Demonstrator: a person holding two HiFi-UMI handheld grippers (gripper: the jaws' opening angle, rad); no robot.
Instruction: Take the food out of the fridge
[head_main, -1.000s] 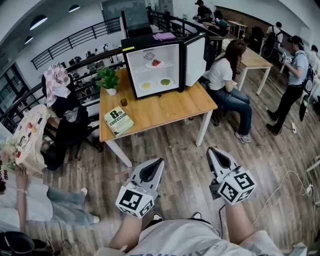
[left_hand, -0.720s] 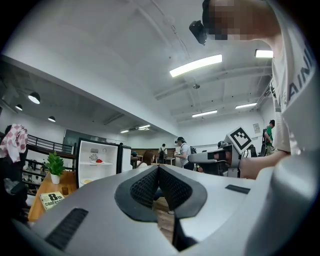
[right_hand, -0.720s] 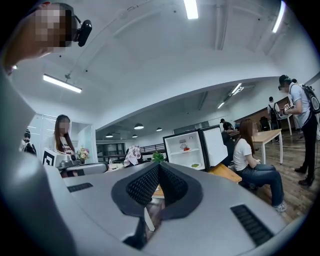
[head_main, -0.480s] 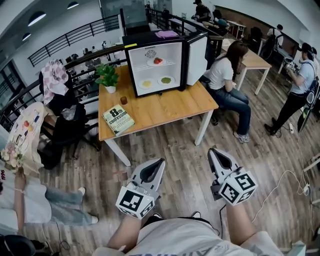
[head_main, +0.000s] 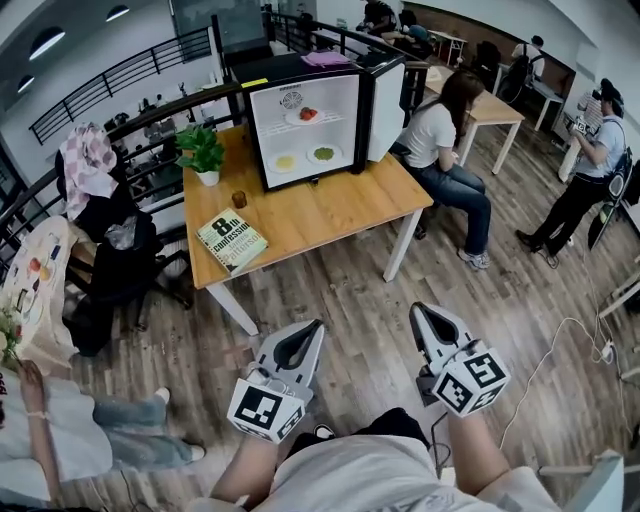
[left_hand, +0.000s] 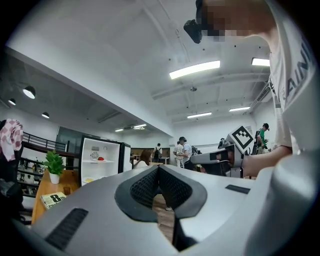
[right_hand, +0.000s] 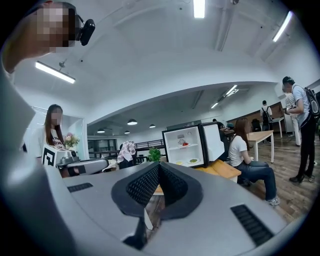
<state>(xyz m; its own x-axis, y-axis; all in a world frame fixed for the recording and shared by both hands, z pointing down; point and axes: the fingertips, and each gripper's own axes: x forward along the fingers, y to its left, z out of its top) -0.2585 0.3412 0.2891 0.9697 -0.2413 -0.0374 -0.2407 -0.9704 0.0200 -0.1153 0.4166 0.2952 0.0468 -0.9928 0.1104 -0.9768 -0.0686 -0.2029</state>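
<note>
Two grippers hang low at the near edge of the head view, over the wooden floor and well apart from the table (head_main: 330, 215). The left gripper (head_main: 315, 326) has its jaws together at the tips with nothing between them; its own view shows only floor through the slot behind the pads. The right gripper (head_main: 419, 309) is likewise closed and empty.

Both point toward the far side, where a small black fridge (head_main: 290, 70) stands on the far end of the table, its door (head_main: 388, 104) swung open to the right. The food is all inside. A red portion (head_main: 307, 115) sits on the upper shelf. On the bottom, a yellow portion (head_main: 285, 162) lies to the left of a green portion (head_main: 324, 154) (each on its own white plate).

Nearer on the tabletop are a book (head_main: 232, 240) and a small brown cup (head_main: 239, 199), with a potted plant (head_main: 204, 152) at the far left corner. A seated person (head_main: 436, 135) is just right of the table.
</note>
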